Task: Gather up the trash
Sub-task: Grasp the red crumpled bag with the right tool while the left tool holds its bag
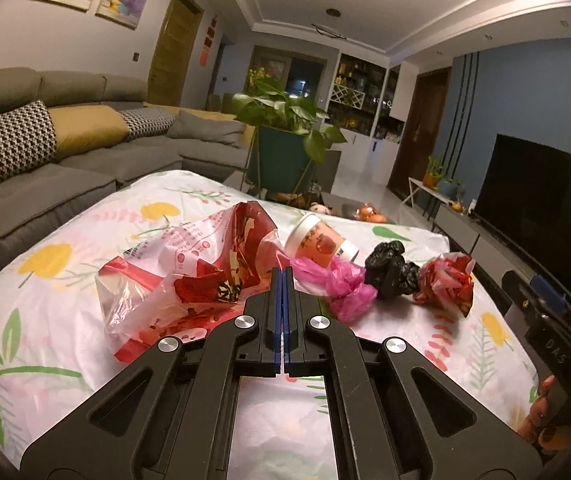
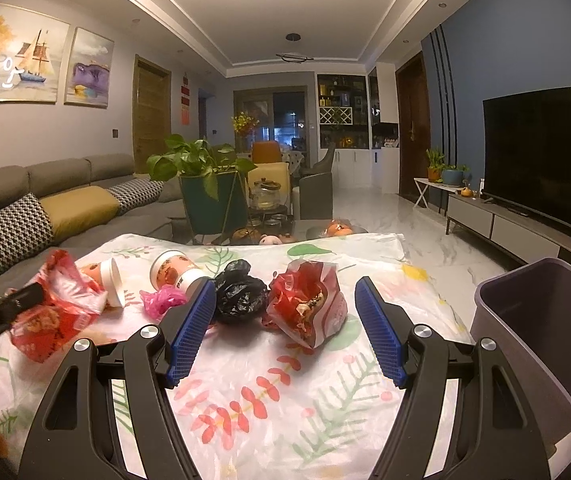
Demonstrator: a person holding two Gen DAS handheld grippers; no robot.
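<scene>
Left wrist view
left gripper (image 1: 284, 276): jaws pressed together, apparently pinching the edge of the big red-and-clear plastic bag (image 1: 181, 276); film at the tips is hard to resolve, so that is a judgement.
bag position: spreads left of the black bag wad (image 1: 391, 270), crumpled on the worktop (image 1: 65, 320) with its floral cover.
row of trash: paper cup (image 1: 319, 242) lies on its side just left of and behind the black wad; pink bag wad (image 1: 345, 286) touches the black wad's left side; small red wrapper (image 1: 447, 280) sits just right of it.

Right wrist view
right gripper (image 2: 285, 300): jaws spread wide, nothing between the pads.
small red wrapper (image 2: 307, 306): just right of the black bag wad (image 2: 239, 296), straight ahead between the open jaws, slightly beyond the tips. Long axis runs roughly along the gripper's line of sight.
key relation: right gripper is clearly the nearer one to this wrapper; left gripper (image 2: 25, 298) is well left of the black wad, occupied with the big bag (image 2: 51, 312).
second cup (image 2: 105, 280): well left of the black wad, next to the big bag.
bin (image 2: 541, 320): grey-purple, open top, well right of the black wad, off the worktop edge.
next move (judgement): short push forward, then close across the wrapper's narrow width.
risk: left jaw pad sits close to the black wad and may snag it.
</scene>
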